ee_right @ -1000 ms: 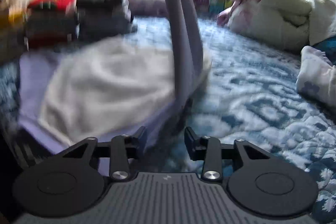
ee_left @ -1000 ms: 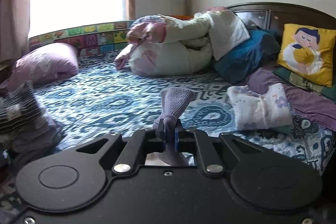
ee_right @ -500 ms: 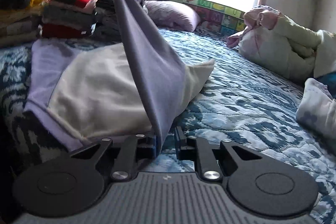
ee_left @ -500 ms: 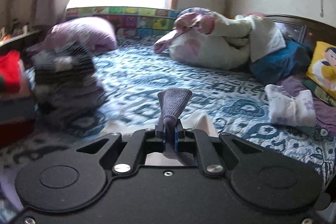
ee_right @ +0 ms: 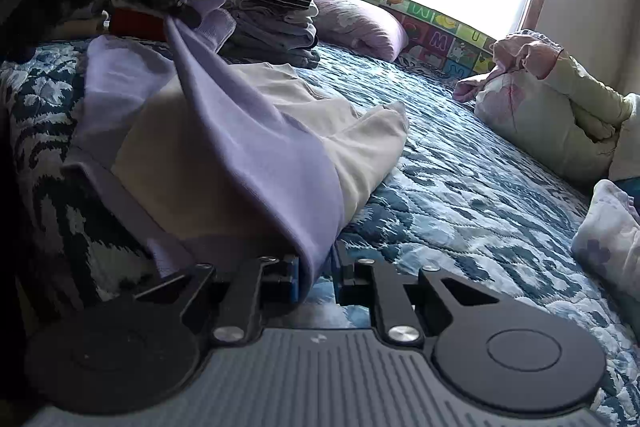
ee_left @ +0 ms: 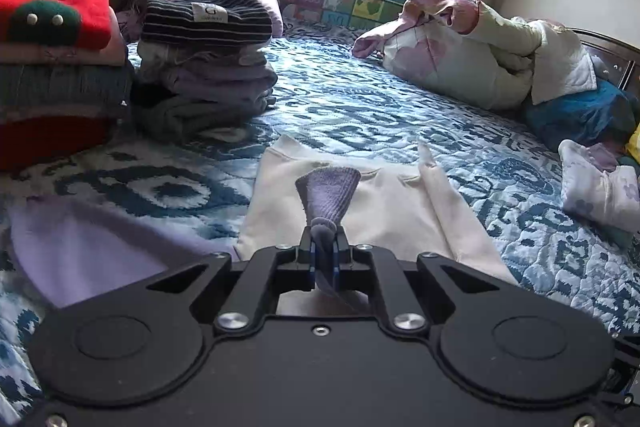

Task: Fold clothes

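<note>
The left gripper (ee_left: 325, 251) pinched the ribbed cuff (ee_left: 329, 191) tight — the right gripper (ee_right: 316, 269) stood slightly parted, lilac sleeve (ee_right: 256, 143) between its jaws, grip unclear.

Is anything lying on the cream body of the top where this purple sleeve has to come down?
Nothing visible does. The left gripper is shut on the purple sleeve's cuff, and the cream body beneath shows bare fabric. The folded stacks sit farther back on the bed, off to the left.
</note>
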